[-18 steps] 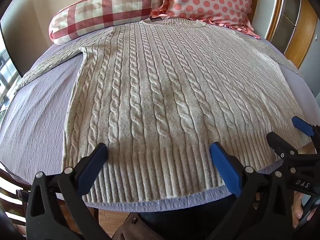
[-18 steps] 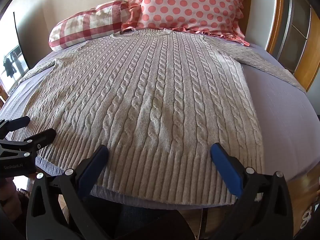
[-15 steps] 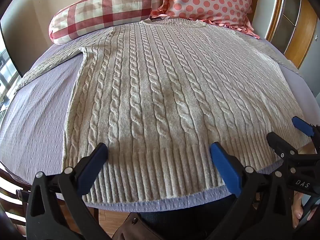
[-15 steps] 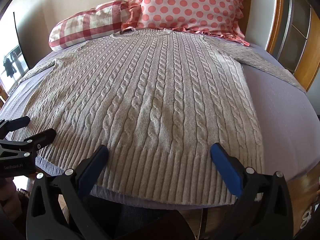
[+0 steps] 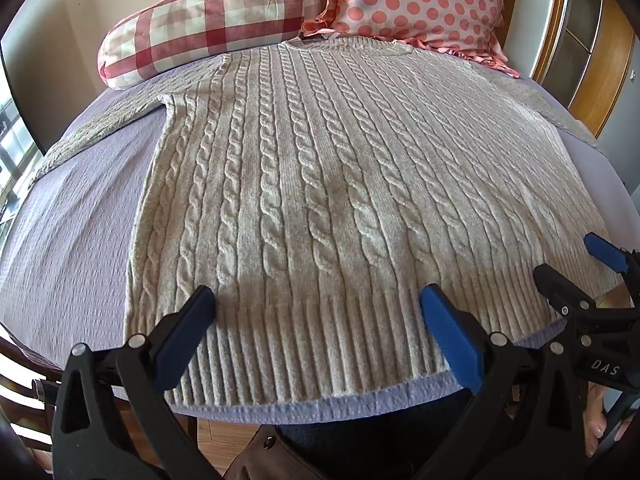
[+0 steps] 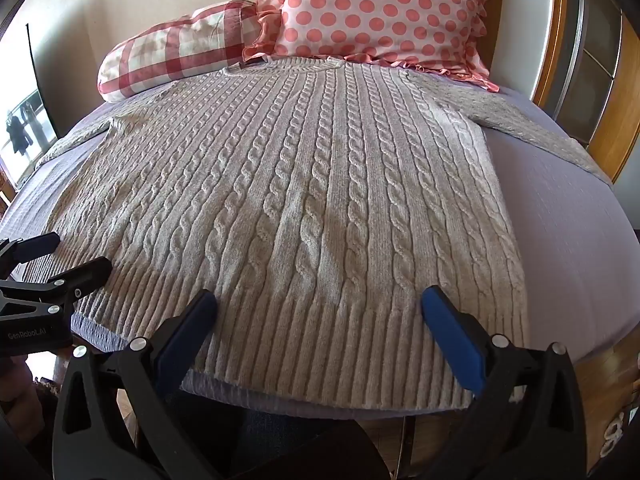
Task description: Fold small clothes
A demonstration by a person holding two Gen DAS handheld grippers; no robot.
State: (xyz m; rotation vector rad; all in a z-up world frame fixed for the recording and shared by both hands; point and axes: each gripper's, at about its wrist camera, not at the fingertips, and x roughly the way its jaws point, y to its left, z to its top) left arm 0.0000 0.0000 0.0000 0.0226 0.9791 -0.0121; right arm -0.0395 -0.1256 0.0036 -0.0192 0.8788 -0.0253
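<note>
A cream cable-knit sweater is lying flat and face-up on a lavender bedspread, its sleeves spreading out to either side and its ribbed hem sitting nearest both grippers. The left gripper is hovering just above that hem with its blue-padded fingers spread wide, clasping nothing — the hem is running straight across the gap between them. The right gripper is doing likewise further along the same hem, fingers parted and holding nothing. Each is showing at the edge of the other's view: the right one is appearing at the far right of the left camera, the left one at the far left of the right camera, both near the sweater's lower corners. Beyond the collar, well ahead of both grippers, a red-and-cream checked bolster pillow is resting beside a pink polka-dot cushion with a frilled edge. A wooden frame is standing off to the right of the bed.
</note>
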